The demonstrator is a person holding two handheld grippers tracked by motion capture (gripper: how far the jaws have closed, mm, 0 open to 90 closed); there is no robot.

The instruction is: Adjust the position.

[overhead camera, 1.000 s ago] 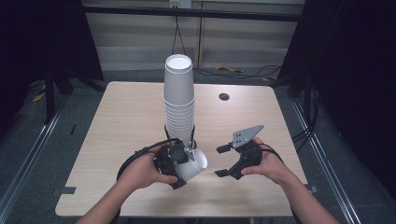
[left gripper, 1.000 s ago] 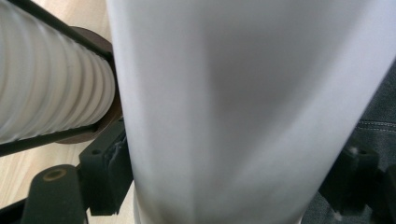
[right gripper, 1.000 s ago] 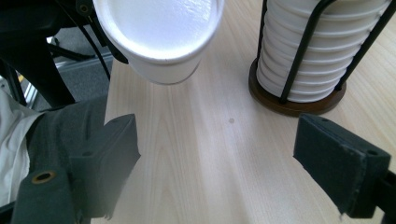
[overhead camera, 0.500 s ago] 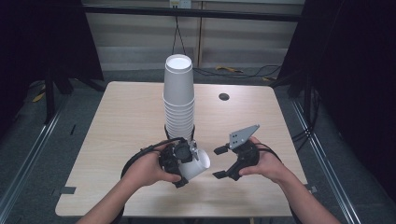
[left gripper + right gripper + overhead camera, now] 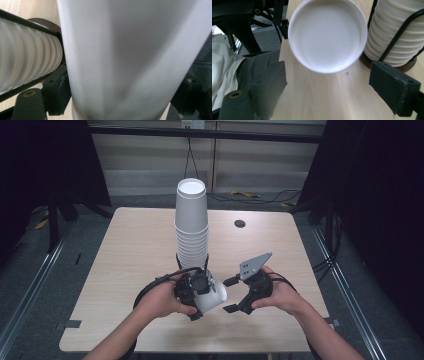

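A tall stack of white paper cups (image 5: 191, 220) stands in a black wire holder at the middle of the wooden table (image 5: 130, 245). Just in front of it my left gripper (image 5: 201, 292) is shut on a single white cup (image 5: 213, 296), which lies on its side with its base turned to the right. In the left gripper view that cup (image 5: 125, 57) sits between the pads (image 5: 56, 92), with the stack (image 5: 25, 62) at the left. My right gripper (image 5: 231, 295) stands open just right of the cup. In the right gripper view the cup's round base (image 5: 327, 35) faces the camera above the spread pads (image 5: 394, 87).
The holder's brown base (image 5: 387, 63) and black wires rise at the right of the right gripper view. A small dark round hole (image 5: 239, 223) marks the table's far right part. Dark floor and metal rails surround the table.
My right gripper has shifted a little left, closer to the cup's base. The left gripper keeps its hold on the cup and has barely moved.
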